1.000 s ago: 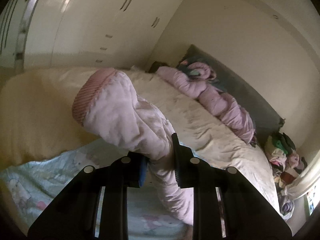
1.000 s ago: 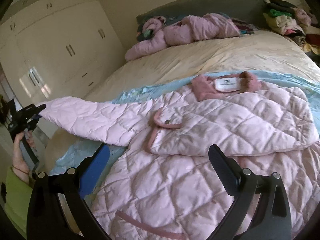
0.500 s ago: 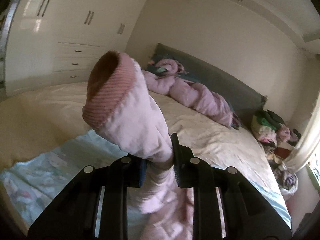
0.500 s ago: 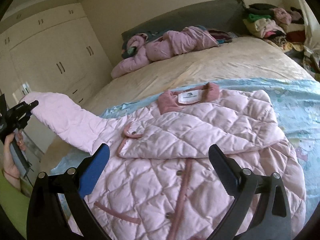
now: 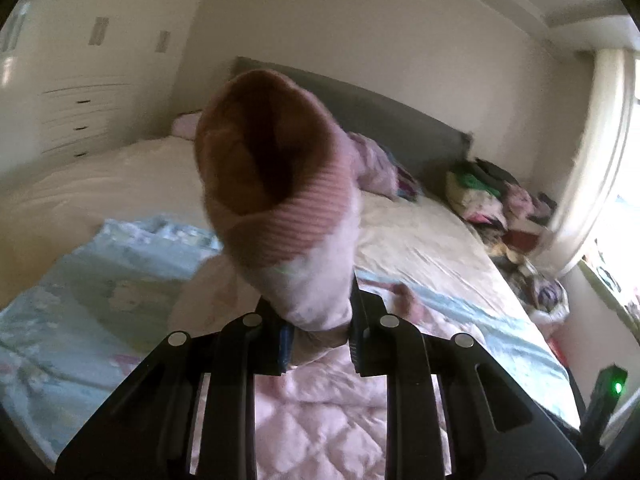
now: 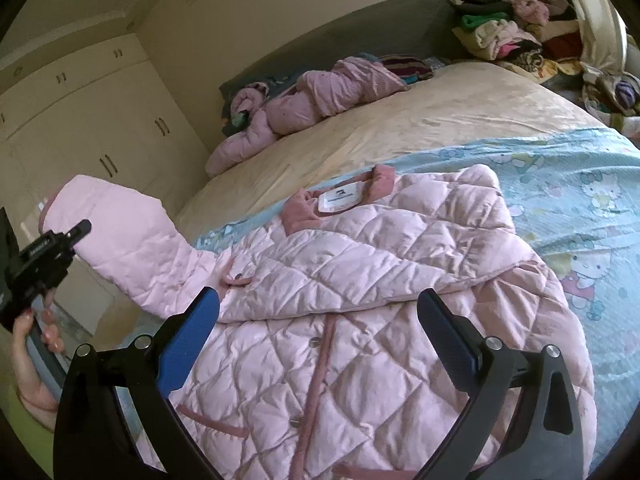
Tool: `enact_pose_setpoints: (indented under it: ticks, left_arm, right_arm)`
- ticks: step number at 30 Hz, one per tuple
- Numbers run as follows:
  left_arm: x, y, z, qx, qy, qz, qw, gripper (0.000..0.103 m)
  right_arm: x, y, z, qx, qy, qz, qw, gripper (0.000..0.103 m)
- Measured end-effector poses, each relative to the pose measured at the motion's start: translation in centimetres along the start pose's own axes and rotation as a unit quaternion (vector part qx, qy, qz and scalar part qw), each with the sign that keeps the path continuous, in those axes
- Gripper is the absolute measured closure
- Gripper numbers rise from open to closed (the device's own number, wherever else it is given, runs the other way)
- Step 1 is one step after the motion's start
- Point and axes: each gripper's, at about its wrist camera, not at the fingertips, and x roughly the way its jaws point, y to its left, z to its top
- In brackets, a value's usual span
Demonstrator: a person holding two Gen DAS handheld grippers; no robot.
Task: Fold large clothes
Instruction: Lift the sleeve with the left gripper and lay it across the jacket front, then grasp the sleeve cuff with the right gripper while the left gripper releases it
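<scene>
The pink quilted jacket (image 6: 360,300) lies face up on the blue sheet (image 6: 580,200), one sleeve already folded across the chest. The other sleeve (image 5: 304,248), clamped by the left gripper (image 5: 318,340), has swung from outstretched toward the body, so this fold is underway. The right gripper (image 6: 320,340) hovers open, empty.

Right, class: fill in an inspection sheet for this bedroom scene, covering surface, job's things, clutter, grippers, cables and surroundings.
Surface: bed, beige cover, blue sheet at the near end.
Job's things: pink jacket spread on the sheet, one sleeve folded across its front; other sleeve lifted off the bed.
Clutter: purple garment near the headboard; clothes pile beside the bed.
Grippers: left gripper shut on the sleeve near its cuff; right gripper open above the jacket.
Cables: nothing seen.
Surroundings: wardrobe, window.
</scene>
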Motion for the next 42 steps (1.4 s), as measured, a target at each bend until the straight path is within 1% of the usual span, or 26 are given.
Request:
enact_pose_setpoints:
  ticks: [4,9,14,19,21,26,28,31,34,37,38,39,40,41,42]
  left_arm:
    - [1.4,-2.4,-1.6,0.030,0.022,-0.026,0.9990,0.089]
    - [3.2,-4.9,-3.9,0.066,0.052,-0.046,0.9954,0.089]
    - [5.0,-7.3,-6.8,0.109,0.086,-0.070,0.9878,0.089]
    - [6.6,-9.3,-9.8,0.152,0.120,-0.073,0.9785,0.089]
    - [7.4,-10.0,-11.4,0.167,0.137,-0.073,0.9736,0.089]
    - [8.7,-11.5,-14.3,0.211,0.161,-0.072,0.9615,0.089]
    - [9.3,-11.9,-15.5,0.227,0.176,-0.067,0.9555,0.089]
    - [9.9,-12.9,-17.8,0.265,0.193,-0.056,0.9431,0.087]
    - [10.2,-13.6,-20.1,0.310,0.203,-0.030,0.9283,0.084]
    - [10.1,-14.1,-21.3,0.344,0.208,-0.015,0.9155,0.078]
    - [9.9,-14.2,-21.7,0.355,0.208,-0.012,0.9111,0.071]
    - [9.8,-14.3,-21.9,0.362,0.212,-0.013,0.9075,0.057]
    - [9.5,-14.4,-22.2,0.366,0.217,-0.016,0.9047,0.050]
    - [9.3,-14.3,-22.3,0.368,0.218,-0.014,0.9037,0.036]
    - [9.0,-14.3,-22.4,0.370,0.218,-0.013,0.9027,0.028]
  right_arm:
    - [-0.6,-1.6,0.0,0.021,-0.003,-0.003,1.000,0.004]
    - [-1.7,-3.6,0.1,0.040,-0.012,-0.019,0.999,0.004]
    - [-2.7,-5.2,0.1,0.052,-0.018,-0.032,0.998,0.004]
    - [-3.4,-6.8,0.1,0.067,-0.022,-0.047,0.996,0.004]
    - [-3.5,-7.3,0.0,0.074,-0.021,-0.052,0.996,0.004]
    - [-3.6,-8.3,-0.1,0.086,-0.018,-0.062,0.994,0.004]
    - [-3.6,-8.6,-0.1,0.088,-0.016,-0.065,0.994,0.004]
    - [-3.5,-8.7,-0.2,0.090,-0.012,-0.064,0.994,0.004]
    - [-3.0,-8.8,-0.4,0.097,-0.003,-0.062,0.993,0.004]
    - [-1.9,-9.0,-0.6,0.114,0.014,-0.052,0.992,0.004]
    - [-1.5,-9.0,-0.8,0.120,0.021,-0.047,0.991,0.004]
    - [-0.9,-9.0,-1.0,0.127,0.030,-0.039,0.991,0.004]
    - [-0.5,-8.9,-1.1,0.131,0.036,-0.035,0.990,0.004]
    - [0.0,-8.8,-1.2,0.134,0.044,-0.029,0.989,0.004]
    - [0.8,-8.6,-1.5,0.137,0.058,-0.025,0.989,0.004]
